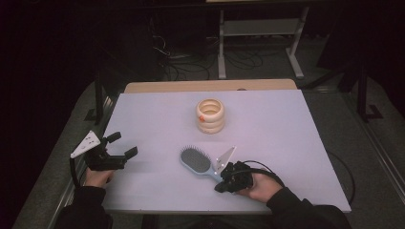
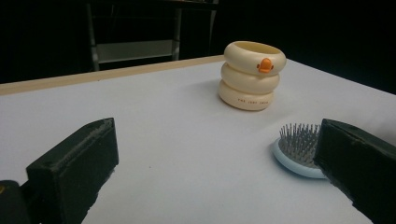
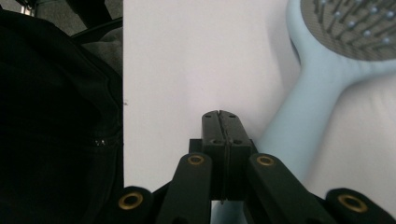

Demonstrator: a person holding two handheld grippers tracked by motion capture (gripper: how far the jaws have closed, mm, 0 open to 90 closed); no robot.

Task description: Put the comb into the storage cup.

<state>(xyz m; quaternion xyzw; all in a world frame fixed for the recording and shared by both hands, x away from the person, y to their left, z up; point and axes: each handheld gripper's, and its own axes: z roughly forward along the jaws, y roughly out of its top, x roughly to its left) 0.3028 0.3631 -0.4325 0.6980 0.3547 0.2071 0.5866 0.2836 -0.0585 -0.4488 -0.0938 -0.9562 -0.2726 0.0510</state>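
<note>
A light blue hairbrush lies bristles up near the table's front middle, its handle pointing toward the person's right hand. My right gripper rests beside the handle's end. In the right gripper view its jaws are pressed together with nothing between them, and the hairbrush handle runs just to their right. My left gripper hovers at the front left with its jaws wide apart and empty. A cream cup shaped like stacked rings, with an orange duck bill, stands upright mid-table.
The white tabletop has a wooden strip along its far edge. A metal frame and cables sit on the dark floor behind it. The person's dark sleeve lies past the front edge.
</note>
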